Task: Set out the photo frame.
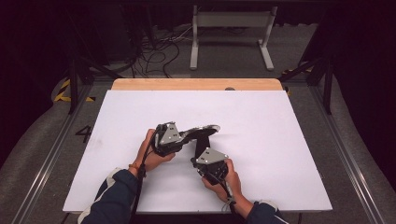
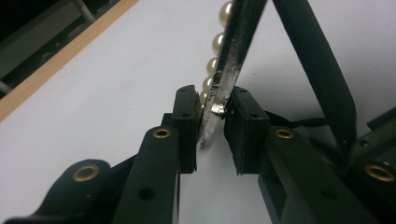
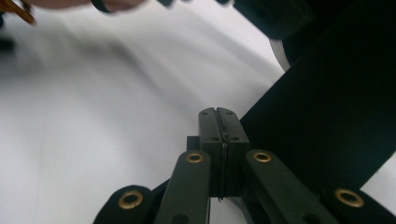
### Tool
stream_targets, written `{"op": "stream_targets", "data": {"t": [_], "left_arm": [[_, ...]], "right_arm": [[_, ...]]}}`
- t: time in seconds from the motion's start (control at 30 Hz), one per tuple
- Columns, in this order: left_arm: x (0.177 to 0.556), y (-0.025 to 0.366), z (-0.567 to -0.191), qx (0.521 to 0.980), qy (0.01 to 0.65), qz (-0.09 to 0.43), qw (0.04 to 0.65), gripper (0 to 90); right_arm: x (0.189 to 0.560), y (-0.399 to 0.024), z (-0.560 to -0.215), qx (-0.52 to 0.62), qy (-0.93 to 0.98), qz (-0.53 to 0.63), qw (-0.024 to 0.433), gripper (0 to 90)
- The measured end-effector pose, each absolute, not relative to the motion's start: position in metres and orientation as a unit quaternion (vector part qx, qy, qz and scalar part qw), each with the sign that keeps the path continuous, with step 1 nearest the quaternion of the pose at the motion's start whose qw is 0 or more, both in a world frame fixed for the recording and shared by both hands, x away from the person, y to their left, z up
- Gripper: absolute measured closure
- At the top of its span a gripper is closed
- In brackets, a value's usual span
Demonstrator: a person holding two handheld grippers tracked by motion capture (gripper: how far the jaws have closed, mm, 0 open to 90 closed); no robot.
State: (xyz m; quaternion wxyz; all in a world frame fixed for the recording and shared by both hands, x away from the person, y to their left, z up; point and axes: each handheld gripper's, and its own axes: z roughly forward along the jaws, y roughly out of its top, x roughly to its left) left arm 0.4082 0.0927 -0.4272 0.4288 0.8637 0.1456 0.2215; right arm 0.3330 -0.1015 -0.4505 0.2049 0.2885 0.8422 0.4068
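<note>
A sandal [image 1: 201,131] is held up over the middle of the white table [image 1: 280,140], between the two grippers. From above it looks dark, with a pale, shiny sole edge curving toward two o'clock and a black strap [image 1: 204,142] hanging down at five o'clock toward the right gripper [image 1: 195,161].

The left gripper [image 1: 180,138], at nine o'clock from the sandal, has its jaws clamped on the sandal's end. In the left gripper view [image 2: 215,112] the pads press on a thin, flat edge with worn silver patches; a row of cream pearls [image 2: 215,44] runs along its left side toward twelve o'clock. A black strap [image 2: 322,70] slants off at one o'clock from the jaws.

The right gripper sits at five o'clock from the sandal, near the table's near edge. In its own view [image 3: 218,114] the jaws stand together, pad against pad, with what looks like a thin sliver of black between them; whether that is the strap cannot be told. A broad black band [image 3: 327,116], blurred, fills the area at two o'clock beside the jaws.
</note>
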Motion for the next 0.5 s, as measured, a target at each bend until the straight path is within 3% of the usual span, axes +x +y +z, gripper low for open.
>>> {"op": "stream_targets", "data": {"t": [0.33, 0.5], "left_arm": [[0.399, 0.095, -0.427, 0.863, 0.15, 0.228, 0.425, 76.9], [0.401, 0.09, -0.434, 0.861, 0.154, 0.244, 0.419, 73.2]], "right_arm": [[0.326, -0.099, -0.451, 0.283, 0.845, 0.408, 0.199, 90.0], [0.324, -0.089, -0.457, 0.274, 0.848, 0.402, 0.209, 90.0]]}}
